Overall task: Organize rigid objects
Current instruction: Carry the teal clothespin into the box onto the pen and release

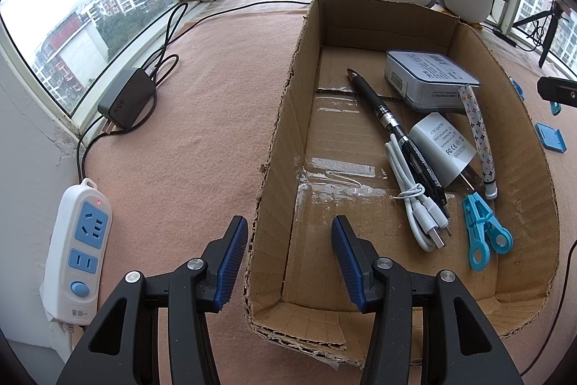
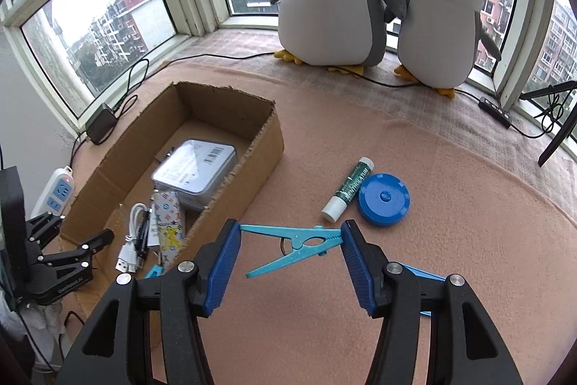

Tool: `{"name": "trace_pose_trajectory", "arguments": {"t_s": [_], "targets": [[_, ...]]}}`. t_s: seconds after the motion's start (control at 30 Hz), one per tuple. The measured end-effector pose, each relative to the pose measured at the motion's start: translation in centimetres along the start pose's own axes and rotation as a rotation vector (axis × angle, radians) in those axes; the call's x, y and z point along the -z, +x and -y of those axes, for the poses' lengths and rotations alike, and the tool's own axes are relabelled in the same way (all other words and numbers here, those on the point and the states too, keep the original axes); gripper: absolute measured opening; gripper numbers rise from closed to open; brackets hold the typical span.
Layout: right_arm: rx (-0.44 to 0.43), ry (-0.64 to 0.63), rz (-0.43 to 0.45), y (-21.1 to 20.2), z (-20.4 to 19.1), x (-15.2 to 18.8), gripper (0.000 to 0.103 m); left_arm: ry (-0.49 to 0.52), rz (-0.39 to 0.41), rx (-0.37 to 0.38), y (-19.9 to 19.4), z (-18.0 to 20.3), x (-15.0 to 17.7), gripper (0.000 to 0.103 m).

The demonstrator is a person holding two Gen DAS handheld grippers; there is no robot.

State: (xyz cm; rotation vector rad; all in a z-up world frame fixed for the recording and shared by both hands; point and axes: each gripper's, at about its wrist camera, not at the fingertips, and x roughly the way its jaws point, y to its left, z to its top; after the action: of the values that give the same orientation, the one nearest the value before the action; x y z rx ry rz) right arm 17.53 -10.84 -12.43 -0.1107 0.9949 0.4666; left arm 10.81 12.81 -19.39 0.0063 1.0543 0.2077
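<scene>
Right wrist cam: right gripper (image 2: 290,249) wide open w/ blue clothespin (image 2: 293,246) spanning btwn its pads on the blanket. Left gripper (image 1: 289,264) also wide, empty, straddling the cardboard box (image 1: 288,118) wall.

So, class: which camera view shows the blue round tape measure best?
The right wrist view. There the blue round tape measure lies in full sight on the pink cloth, beside the green glue stick, beyond the right claw. The left wrist view does not show it recognisably.
</scene>
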Motion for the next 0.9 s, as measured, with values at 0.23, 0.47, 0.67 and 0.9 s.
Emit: {"name": "trace_pose_trajectory", "arguments": {"t_s": [0.23, 0.47, 0.67, 0.9], "targets": [[-0.064, -0.050, 0.028, -1.0, -3.7, -1.4, 0.053, -0.001, 0.000, 0.000, 0.0, 0.0, 0.0, 0.053], [-0.115, -0.111, 0.029, -0.4, -7.5, -2.7, 0.053, -0.001, 0.001, 0.001, 0.0, 0.0, 0.0, 0.053], [-0.132, -0.147, 0.018, 0.7, -9.9, -3.2, 0.053, -0.005, 0.002, 0.002, 0.0, 0.0, 0.0, 0.053], [-0.148, -0.146, -0.002, 1.9, -11.0, -3.4, 0.053, -0.006, 0.002, 0.003, 0.0, 0.1, 0.0, 0.053]]}}
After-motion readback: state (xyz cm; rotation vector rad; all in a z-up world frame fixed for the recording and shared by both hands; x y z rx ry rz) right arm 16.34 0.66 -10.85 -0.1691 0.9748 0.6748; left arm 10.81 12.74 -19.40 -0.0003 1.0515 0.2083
